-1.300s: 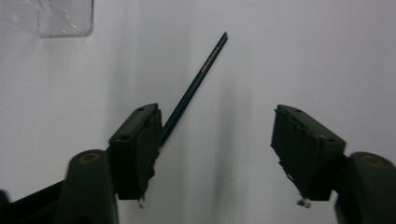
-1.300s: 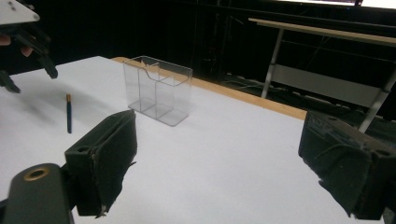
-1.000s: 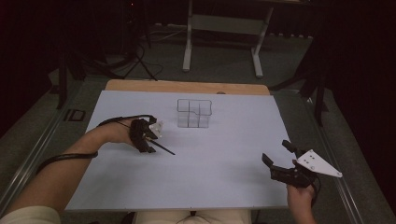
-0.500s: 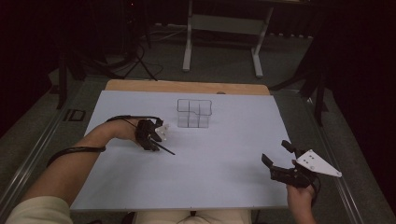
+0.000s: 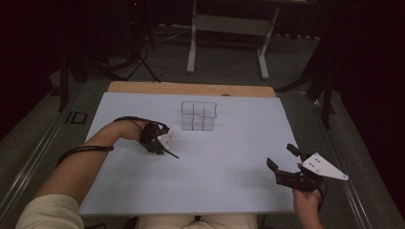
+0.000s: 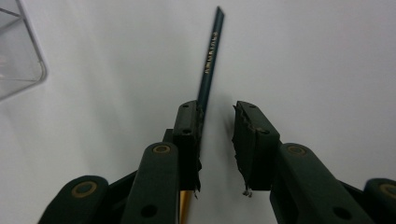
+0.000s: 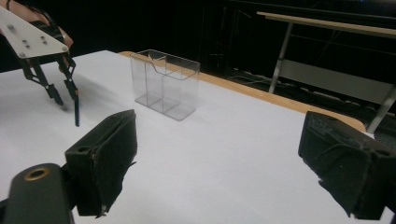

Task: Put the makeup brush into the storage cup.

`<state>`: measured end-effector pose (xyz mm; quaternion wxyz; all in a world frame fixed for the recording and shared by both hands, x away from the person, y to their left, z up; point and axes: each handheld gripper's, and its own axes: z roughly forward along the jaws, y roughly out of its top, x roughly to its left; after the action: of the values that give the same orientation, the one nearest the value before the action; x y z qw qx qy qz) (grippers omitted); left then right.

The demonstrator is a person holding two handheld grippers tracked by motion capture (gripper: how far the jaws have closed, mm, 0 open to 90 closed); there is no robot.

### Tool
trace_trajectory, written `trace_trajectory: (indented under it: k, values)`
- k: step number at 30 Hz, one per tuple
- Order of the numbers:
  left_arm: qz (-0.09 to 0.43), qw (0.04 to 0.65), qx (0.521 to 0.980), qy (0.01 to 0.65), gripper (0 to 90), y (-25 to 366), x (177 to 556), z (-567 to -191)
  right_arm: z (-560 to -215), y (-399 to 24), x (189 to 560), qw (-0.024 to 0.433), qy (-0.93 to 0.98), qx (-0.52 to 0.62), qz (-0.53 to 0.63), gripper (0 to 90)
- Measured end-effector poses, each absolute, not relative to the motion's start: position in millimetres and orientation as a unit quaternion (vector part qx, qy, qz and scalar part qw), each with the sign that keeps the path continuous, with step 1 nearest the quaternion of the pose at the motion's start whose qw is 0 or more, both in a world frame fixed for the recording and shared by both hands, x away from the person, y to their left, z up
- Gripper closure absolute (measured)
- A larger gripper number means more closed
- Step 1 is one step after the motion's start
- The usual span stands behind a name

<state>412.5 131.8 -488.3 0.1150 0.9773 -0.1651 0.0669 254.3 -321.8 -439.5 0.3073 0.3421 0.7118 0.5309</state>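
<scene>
Left gripper (image 5: 160, 143): low over the white counter (image 5: 229, 191), its jaws have just been closing around a dark green pencil (image 6: 209, 65); one pad touches it, the other stands off with a gap.
Pencil: lies flat on the counter, tip pointing away from the jaws, just in front of the clear plastic compartmented box (image 5: 198, 115).
Right gripper (image 5: 286, 171): jaws spread wide, holding nothing, near the counter's right front corner.
Open room: broad bare counter between the two grippers.
Edges: wooden strip (image 5: 191, 88) along the far side.
</scene>
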Motion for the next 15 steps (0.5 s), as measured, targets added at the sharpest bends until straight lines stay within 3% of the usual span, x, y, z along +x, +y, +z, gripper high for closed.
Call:
trace_trajectory:
  k: [15]
  values:
    - [0.062,0.105,0.977,-0.173,75.1,134.2,428.1,-491.7,-439.8,-321.4,253.8,0.304,0.713,0.340,0.532,11.8]
